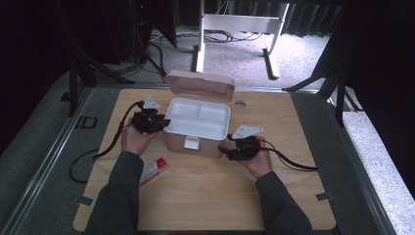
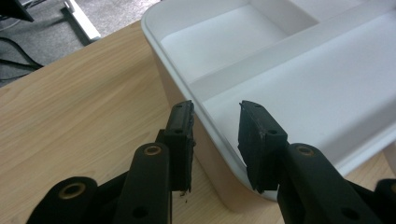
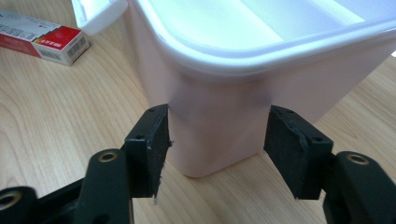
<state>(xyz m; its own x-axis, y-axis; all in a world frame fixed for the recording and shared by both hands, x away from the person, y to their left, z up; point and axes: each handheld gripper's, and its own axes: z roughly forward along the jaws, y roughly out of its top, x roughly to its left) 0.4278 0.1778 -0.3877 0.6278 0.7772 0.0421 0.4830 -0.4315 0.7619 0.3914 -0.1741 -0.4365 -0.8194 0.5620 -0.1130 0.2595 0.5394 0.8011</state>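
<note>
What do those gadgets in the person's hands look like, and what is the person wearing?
Each gripper, left and right, is black with two flat, padded jaws, a grey three-cornered plate on top and a trailing black cable. The person wears dark grey long sleeves.

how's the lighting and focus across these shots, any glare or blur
High view: dim and soft, dark at the edges, the table evenly lit. Left gripper view: the white tray inside the box is bright, nearly washed out; the near fingers are slightly soft. Right gripper view: glare blows out the box rim, a shadow falls on the pink box wall, the carton stays readable.
</note>
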